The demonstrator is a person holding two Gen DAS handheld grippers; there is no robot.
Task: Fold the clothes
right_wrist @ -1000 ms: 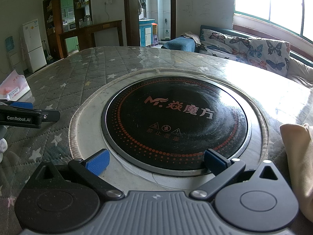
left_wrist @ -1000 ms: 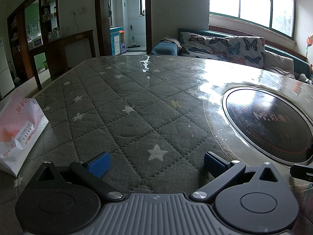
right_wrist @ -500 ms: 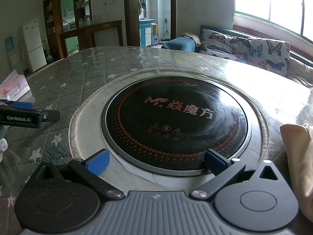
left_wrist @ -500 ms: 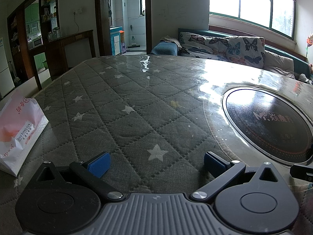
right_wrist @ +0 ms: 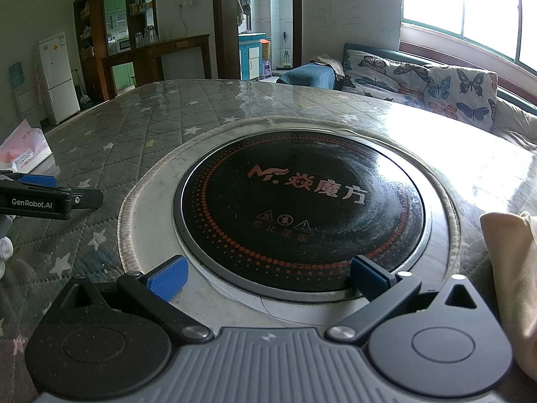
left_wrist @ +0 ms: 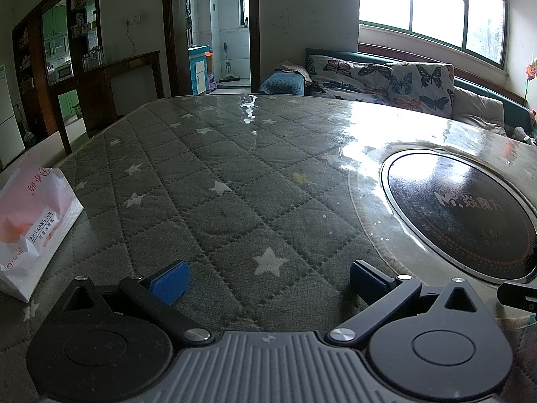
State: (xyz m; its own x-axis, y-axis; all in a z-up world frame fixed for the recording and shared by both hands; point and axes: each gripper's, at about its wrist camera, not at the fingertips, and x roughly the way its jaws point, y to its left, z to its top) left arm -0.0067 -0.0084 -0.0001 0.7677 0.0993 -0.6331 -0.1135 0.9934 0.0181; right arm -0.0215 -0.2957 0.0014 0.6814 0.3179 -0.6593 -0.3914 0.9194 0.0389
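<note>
A beige garment [right_wrist: 510, 268] lies bunched at the right edge of the table, seen only in the right wrist view; most of it is cut off by the frame. My right gripper [right_wrist: 268, 277] is open and empty, low over the round black hotplate [right_wrist: 298, 208], with the garment to its right. My left gripper [left_wrist: 268, 278] is open and empty, low over the grey star-quilted table cover [left_wrist: 208, 181]. It also shows from the side in the right wrist view [right_wrist: 37, 189], at the far left.
A pink and white paper bag [left_wrist: 30, 221] stands at the table's left edge. The hotplate [left_wrist: 463, 215] sits set into the table on the right, ringed by a pale cord border [right_wrist: 134, 201]. A sofa with butterfly cushions [left_wrist: 386, 80] stands behind the table.
</note>
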